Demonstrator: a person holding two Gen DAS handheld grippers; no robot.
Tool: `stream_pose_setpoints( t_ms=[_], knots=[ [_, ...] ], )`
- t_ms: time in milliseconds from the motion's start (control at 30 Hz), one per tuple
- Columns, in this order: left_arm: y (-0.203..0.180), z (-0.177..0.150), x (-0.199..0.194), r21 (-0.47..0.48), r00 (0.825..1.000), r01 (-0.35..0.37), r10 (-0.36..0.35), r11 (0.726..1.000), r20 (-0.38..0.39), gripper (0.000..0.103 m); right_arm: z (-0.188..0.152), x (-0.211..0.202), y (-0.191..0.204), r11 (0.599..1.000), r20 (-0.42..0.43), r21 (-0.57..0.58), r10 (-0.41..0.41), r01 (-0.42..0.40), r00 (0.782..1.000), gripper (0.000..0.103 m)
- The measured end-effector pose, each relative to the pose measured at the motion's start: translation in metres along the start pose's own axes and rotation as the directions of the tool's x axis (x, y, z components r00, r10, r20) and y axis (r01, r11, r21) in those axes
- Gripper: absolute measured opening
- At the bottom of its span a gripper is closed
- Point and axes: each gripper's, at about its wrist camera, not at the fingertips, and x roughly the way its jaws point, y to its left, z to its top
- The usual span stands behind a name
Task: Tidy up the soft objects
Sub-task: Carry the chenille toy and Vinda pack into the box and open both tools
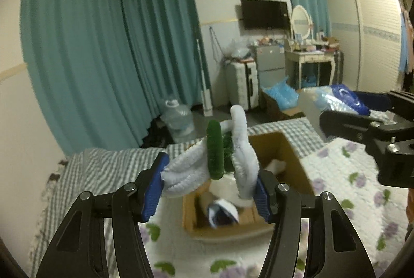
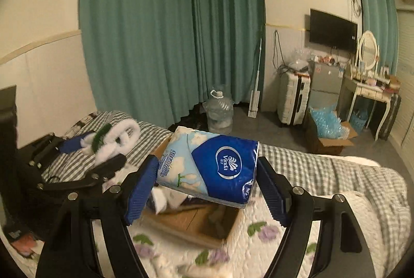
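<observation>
My left gripper [image 1: 209, 190] is shut on a fuzzy white and green twisted soft toy [image 1: 214, 159] and holds it above an open cardboard box [image 1: 282, 148] on the bed. The box holds white soft items and a blue and white object [image 1: 222, 213]. My right gripper [image 2: 207, 190] is shut on a blue Vinda tissue pack [image 2: 214, 169] and holds it over the same box [image 2: 196, 226]. The right gripper and its pack [image 1: 339, 99] show at the right of the left wrist view. The left gripper and the toy [image 2: 111, 140] show at the left of the right wrist view.
The bed has a floral quilt [image 1: 344, 174] and a grey checked blanket [image 2: 323, 174]. On the floor beyond stand a water jug [image 2: 220, 109], a box of blue bags [image 2: 326, 127], a suitcase [image 2: 292, 99] and a dressing table [image 2: 372, 91]. Green curtains cover the wall.
</observation>
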Motion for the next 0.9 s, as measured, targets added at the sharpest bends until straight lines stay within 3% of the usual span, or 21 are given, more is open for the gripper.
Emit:
stream_pose_setpoints(
  t_ms=[200, 300, 333, 367, 433, 467, 533, 667, 800, 900],
  knots=[
    [0.01, -0.005, 0.097, -0.008, 0.997, 0.011, -0.012, 1.0, -0.074, 0.059, -0.009, 0.091, -0.025, 0.998, -0.065, 0.07, 0.001, 0.003, 0.998, 0.076],
    [0.013, -0.016, 0.125, -0.019, 0.994, 0.018, -0.02, 1.0, -0.105, 0.06, -0.021, 0.127, -0.039, 0.99, -0.085, 0.142, 0.031, -0.018, 0.996, 0.078],
    [0.014, -0.021, 0.136, -0.025, 0.994, 0.022, -0.024, 0.999, -0.111, 0.064, -0.025, 0.134, -0.043, 0.986, -0.089, 0.161, 0.049, -0.034, 0.995, 0.078],
    [0.013, -0.025, 0.139, -0.021, 0.993, 0.022, -0.024, 1.0, -0.113, 0.065, -0.028, 0.141, -0.045, 0.983, -0.089, 0.178, 0.068, -0.052, 0.994, 0.082],
    [0.01, -0.03, 0.143, -0.004, 0.995, 0.028, -0.028, 1.0, -0.098, 0.075, -0.036, 0.147, -0.047, 0.982, -0.092, 0.181, 0.07, -0.052, 0.993, 0.096],
    [0.007, -0.033, 0.143, 0.009, 0.995, 0.037, -0.036, 0.999, -0.093, 0.076, -0.038, 0.148, -0.047, 0.984, -0.087, 0.172, 0.06, -0.044, 0.994, 0.097],
    [0.002, -0.035, 0.142, 0.026, 0.995, 0.041, -0.038, 0.999, -0.094, 0.076, -0.04, 0.14, -0.045, 0.989, -0.076, 0.145, 0.035, -0.023, 0.996, 0.097],
    [-0.002, -0.028, 0.134, 0.044, 0.997, -0.031, 0.034, 0.999, -0.067, 0.076, -0.034, 0.109, -0.05, 0.99, -0.05, 0.14, 0.002, 0.005, 0.999, 0.097],
    [0.008, -0.02, 0.108, 0.008, 0.998, -0.012, 0.012, 1.0, -0.063, 0.076, -0.011, 0.047, -0.048, 0.992, 0.012, 0.116, -0.044, 0.043, 0.999, 0.097],
    [0.017, -0.007, 0.064, -0.041, 1.0, 0.011, -0.012, 0.999, -0.023, 0.077, 0.007, -0.008, -0.041, 0.994, 0.055, 0.099, -0.061, 0.055, 0.997, 0.099]
  ],
)
